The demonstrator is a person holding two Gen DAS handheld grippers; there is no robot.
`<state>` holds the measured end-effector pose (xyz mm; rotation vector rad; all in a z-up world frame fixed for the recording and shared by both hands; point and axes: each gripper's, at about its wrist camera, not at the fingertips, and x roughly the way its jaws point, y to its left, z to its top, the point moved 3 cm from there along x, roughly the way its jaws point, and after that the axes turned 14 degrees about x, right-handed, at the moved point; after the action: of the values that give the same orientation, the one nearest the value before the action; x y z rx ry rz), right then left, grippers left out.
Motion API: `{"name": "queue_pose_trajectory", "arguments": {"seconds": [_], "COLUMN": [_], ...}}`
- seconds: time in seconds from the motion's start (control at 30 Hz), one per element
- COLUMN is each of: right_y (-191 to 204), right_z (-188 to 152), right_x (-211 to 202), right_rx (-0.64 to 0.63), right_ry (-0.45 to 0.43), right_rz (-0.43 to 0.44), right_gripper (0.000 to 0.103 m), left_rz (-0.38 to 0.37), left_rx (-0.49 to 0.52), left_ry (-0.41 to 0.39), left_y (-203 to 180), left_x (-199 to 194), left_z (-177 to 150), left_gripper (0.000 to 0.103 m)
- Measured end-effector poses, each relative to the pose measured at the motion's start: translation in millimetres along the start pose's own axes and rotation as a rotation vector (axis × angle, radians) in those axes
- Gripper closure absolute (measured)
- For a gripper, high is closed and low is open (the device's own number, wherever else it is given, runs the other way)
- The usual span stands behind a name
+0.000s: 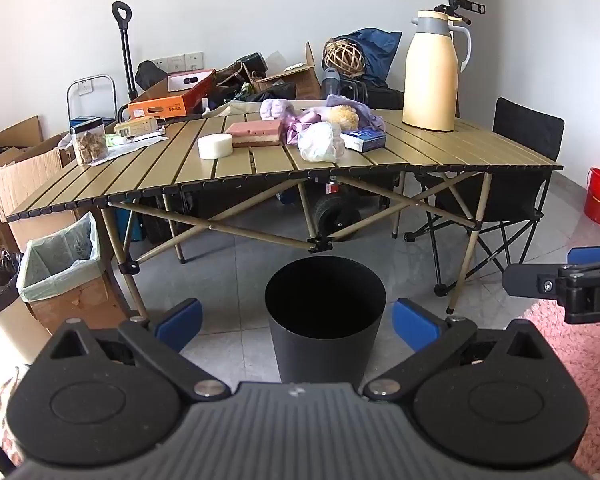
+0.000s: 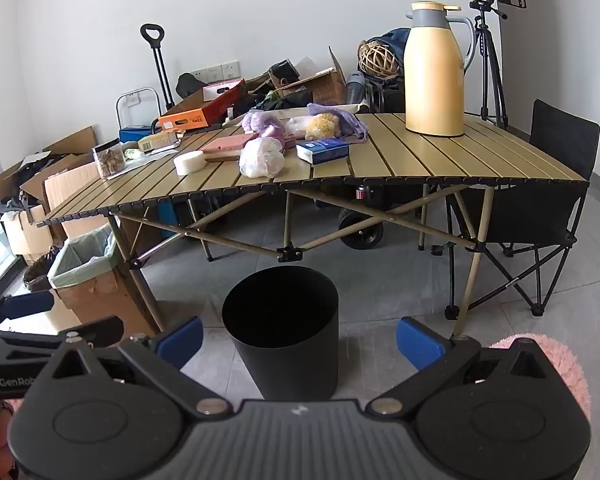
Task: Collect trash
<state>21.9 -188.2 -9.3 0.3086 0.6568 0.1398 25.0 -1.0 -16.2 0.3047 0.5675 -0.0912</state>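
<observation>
Left wrist view:
Left claw (image 1: 298,322): spread wide, blue pads far apart, nothing between them.
Black bin (image 1: 325,316): upright on the tiled floor just ahead of the claw, in front of the counter, its inside dark.
Counter (image 1: 440,150): slatted folding top carrying the clutter.
Crumpled plastic bag (image 1: 319,142): whitish, near the front edge, just beside a blue tissue pack (image 1: 363,139).
White foam disc (image 1: 215,146): left of a pink block (image 1: 256,133).
Cream thermos jug (image 1: 432,70): upright at the far right of the counter.
Right claw (image 1: 540,272): enters at the right edge; only one finger shows clearly.

Right wrist view:
Right claw (image 2: 300,342): also wide open, gripping nothing.
Black bin (image 2: 281,328): on the floor between the spread fingers as seen from here.
Crumpled plastic bag (image 2: 261,158): on the counter (image 2: 460,156) near its front edge, left of the blue tissue pack (image 2: 322,150).
Clear jar (image 2: 109,158): at the counter's left end.
Lined cardboard box (image 2: 88,276): on the floor left of the bin.
Left claw (image 2: 52,316): enters low at the left edge.
</observation>
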Motion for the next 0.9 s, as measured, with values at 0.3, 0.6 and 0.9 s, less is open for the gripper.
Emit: {"name": "queue_pose_trajectory", "arguments": {"seconds": [0.3, 0.6, 0.9], "right_y": [2.5, 3.3, 3.5], "right_z": [1.2, 2.0, 2.4], "right_x": [1.3, 2.0, 1.3], "right_rx": [-0.004, -0.003, -0.006], "right_ry": [-0.002, -0.003, -0.006], "right_rz": [0.003, 0.001, 0.000], "right_gripper": [0.000, 0.000, 0.000], "left_rz": [-0.012, -0.015, -0.016], "left_rx": [-0.015, -0.017, -0.019], "left_ry": [-0.003, -0.004, -0.007], "left_y": [1.1, 0.6, 0.2], "left_x": [2.4, 1.4, 2.8], "left_z": [-1.3, 1.0, 1.7], "left_gripper": [0.000, 0.000, 0.000]}}
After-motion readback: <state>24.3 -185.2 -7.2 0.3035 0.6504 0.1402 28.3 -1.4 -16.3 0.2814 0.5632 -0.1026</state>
